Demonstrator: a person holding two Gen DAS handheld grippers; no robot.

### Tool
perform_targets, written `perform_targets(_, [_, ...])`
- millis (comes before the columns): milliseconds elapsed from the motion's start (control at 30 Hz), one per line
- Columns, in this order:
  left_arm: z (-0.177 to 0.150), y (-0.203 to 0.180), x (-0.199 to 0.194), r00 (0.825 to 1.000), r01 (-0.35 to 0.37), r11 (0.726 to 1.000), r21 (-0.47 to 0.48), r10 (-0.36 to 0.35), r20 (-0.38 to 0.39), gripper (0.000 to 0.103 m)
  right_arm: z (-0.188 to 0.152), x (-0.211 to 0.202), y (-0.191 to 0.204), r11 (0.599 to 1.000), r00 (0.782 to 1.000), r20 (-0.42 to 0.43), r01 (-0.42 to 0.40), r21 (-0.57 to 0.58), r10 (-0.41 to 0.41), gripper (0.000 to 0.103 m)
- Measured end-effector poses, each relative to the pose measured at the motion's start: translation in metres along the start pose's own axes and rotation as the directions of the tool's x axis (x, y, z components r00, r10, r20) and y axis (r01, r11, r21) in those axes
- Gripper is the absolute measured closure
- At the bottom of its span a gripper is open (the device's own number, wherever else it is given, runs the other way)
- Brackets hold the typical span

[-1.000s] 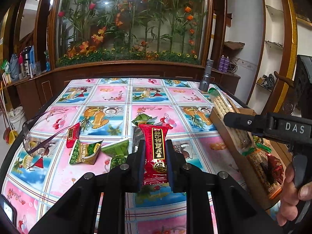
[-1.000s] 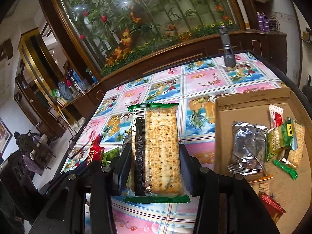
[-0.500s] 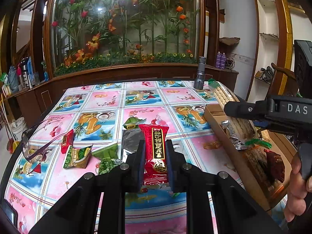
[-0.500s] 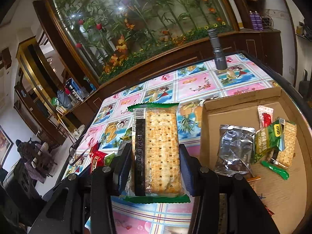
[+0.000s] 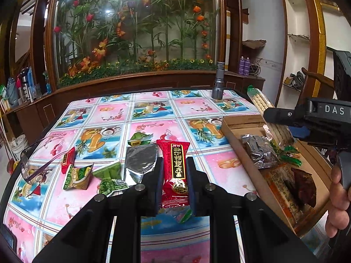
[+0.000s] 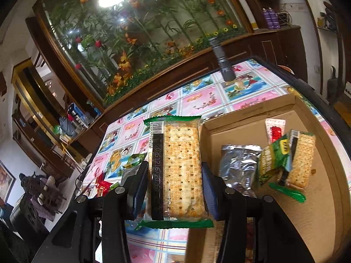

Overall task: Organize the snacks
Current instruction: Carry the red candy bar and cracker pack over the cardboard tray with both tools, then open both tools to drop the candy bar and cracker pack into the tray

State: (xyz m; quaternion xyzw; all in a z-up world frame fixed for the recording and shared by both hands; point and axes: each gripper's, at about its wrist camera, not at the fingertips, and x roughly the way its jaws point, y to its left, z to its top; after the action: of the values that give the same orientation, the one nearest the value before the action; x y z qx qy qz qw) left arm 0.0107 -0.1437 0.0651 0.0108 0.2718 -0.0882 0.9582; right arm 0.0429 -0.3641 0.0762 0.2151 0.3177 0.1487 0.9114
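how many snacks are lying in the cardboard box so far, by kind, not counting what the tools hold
boxed cracker pack: 1
silver foil packet: 1
green packet: 1
red-and-white sachet: 1
orange-labelled packet: 1
total: 5 in the cardboard box
not counted: red candy, held cracker pack

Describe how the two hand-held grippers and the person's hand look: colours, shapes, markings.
Both the left hand-held gripper and right hand-held gripper are black, angular, with silver bolts and dark blue pads. The right one's body reads "DAS" in white. The bare hand shows no sleeve.

Flashlight (image 5: 218, 83) upright, eyeglasses (image 5: 33, 164) on table (image 5: 109, 114).
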Motion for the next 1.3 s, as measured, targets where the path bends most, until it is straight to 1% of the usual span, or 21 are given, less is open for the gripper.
perform_targets(167, [0.001, -0.011, 0.002, 1.0, 0.025, 1.0, -0.005, -0.025, -0.007, 0.085, 0.002, -0.01, -0.016, 0.999, 1.0, 0.016, 0.005, 0.037, -0.006, 0.053])
perform_targets(267, [0.004, -0.021, -0.002, 0.998, 0.071, 0.997, -0.02, -0.071, -0.001, 0.085, 0.005, -0.02, -0.031, 0.998, 0.999, 0.033, 0.016, 0.069, -0.018, 0.053])
perform_targets(367, [0.007, -0.038, -0.006, 0.99, 0.142, 0.99, -0.023, -0.142, 0.005, 0.085, 0.006, -0.031, -0.052, 0.993, 0.997, 0.053, 0.045, 0.113, -0.051, 0.053])
perform_targets(467, [0.007, -0.061, -0.004, 0.973, 0.228, 0.973, -0.026, -0.229, -0.023, 0.085, 0.008, -0.039, -0.067, 0.987, 0.994, 0.064, 0.078, 0.142, -0.087, 0.053])
perform_targets(500, [0.007, -0.071, 0.0, 0.962, 0.267, 0.963, -0.033, -0.269, -0.044, 0.085, 0.007, -0.042, -0.074, 0.984, 0.992, 0.066, 0.093, 0.153, -0.104, 0.053])
perform_targets(600, [0.005, -0.095, 0.01, 0.942, 0.322, 0.946, -0.032, -0.324, -0.091, 0.085, 0.007, -0.045, -0.086, 0.978, 0.99, 0.055, 0.115, 0.176, -0.126, 0.053])
perform_targets(767, [0.004, -0.127, 0.021, 0.924, 0.364, 0.932, 0.0, -0.361, -0.126, 0.085, 0.007, -0.046, -0.098, 0.969, 0.985, 0.03, 0.164, 0.185, -0.172, 0.053])
perform_targets(867, [-0.002, -0.142, 0.026, 0.907, 0.4, 0.916, 0.031, -0.39, -0.161, 0.085, 0.007, -0.042, -0.103, 0.964, 0.983, 0.004, 0.18, 0.195, -0.184, 0.053])
perform_targets(1000, [-0.007, -0.145, 0.025, 0.899, 0.422, 0.904, 0.062, -0.408, -0.16, 0.084, 0.006, -0.038, -0.105, 0.96, 0.98, -0.017, 0.2, 0.196, -0.2, 0.053])
perform_targets(1133, [-0.008, -0.142, 0.026, 0.888, 0.441, 0.896, 0.043, -0.429, -0.165, 0.084, 0.004, -0.035, -0.104, 0.957, 0.976, -0.032, 0.219, 0.191, -0.217, 0.053])
perform_targets(1300, [-0.008, -0.14, 0.025, 0.889, 0.437, 0.899, 0.037, -0.425, -0.169, 0.084, 0.001, -0.031, -0.107, 0.951, 0.971, -0.049, 0.239, 0.194, -0.234, 0.053])
